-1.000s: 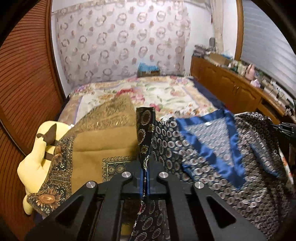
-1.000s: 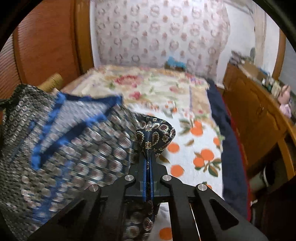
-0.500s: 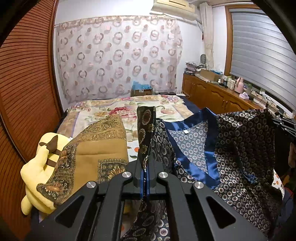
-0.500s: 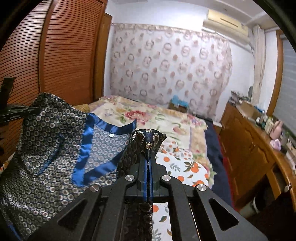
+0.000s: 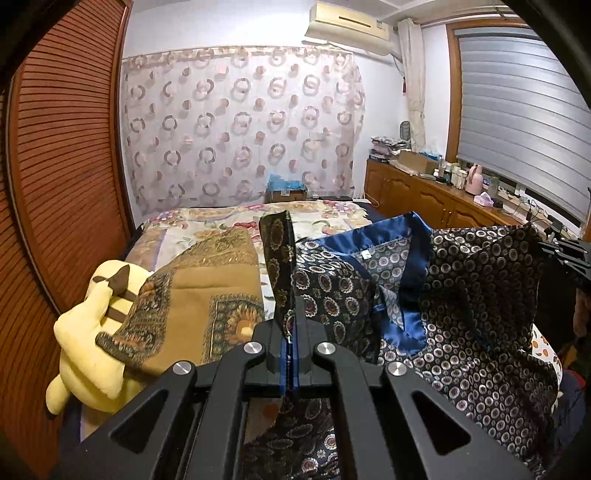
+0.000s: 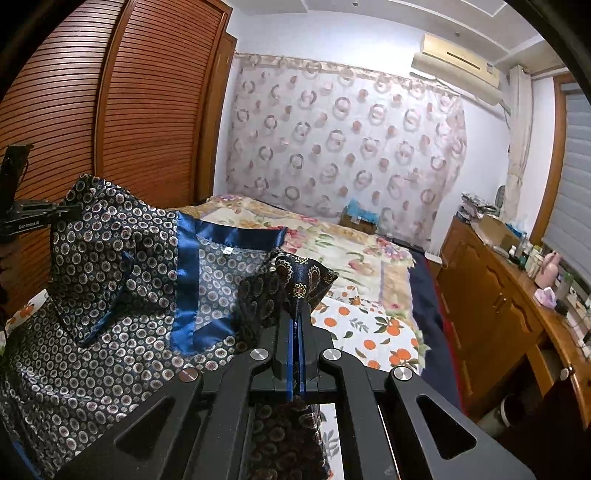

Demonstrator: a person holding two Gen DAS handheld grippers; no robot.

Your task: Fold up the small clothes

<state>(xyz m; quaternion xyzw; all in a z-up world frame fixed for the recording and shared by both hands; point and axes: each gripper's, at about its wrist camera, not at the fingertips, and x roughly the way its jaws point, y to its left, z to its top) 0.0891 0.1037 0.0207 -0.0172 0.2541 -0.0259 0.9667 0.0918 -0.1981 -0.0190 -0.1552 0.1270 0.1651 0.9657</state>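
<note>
- Both sets of jaws are pressed together, each pinching a fold of the same shirt: the left gripper (image 5: 289,332) holds a strip that stands upright above its fingertips, and the right gripper (image 6: 296,325) holds a puffed corner of cloth.
- Stretched between the two grippers, the shirt (image 5: 461,295) hangs in the air above the bed (image 6: 354,258), its long axis running side to side and its V-shaped neck opening facing the cameras, point downward.
- Its cloth is dark, shiny and satin-like, printed with small rings, with a smooth blue band (image 6: 186,291) edging the neck and a small white tag (image 6: 228,250) inside.
- Lower left in the left view lie a mustard paisley blanket (image 5: 207,291) and a soft yellow plush toy (image 5: 85,339); the bed's cover is floral with an orange-fruit print.
- Compared with a second ago, both cameras sit higher and tilted up: the air conditioner (image 5: 347,26) now shows at the top, and the shirt fills less of each frame.
</note>
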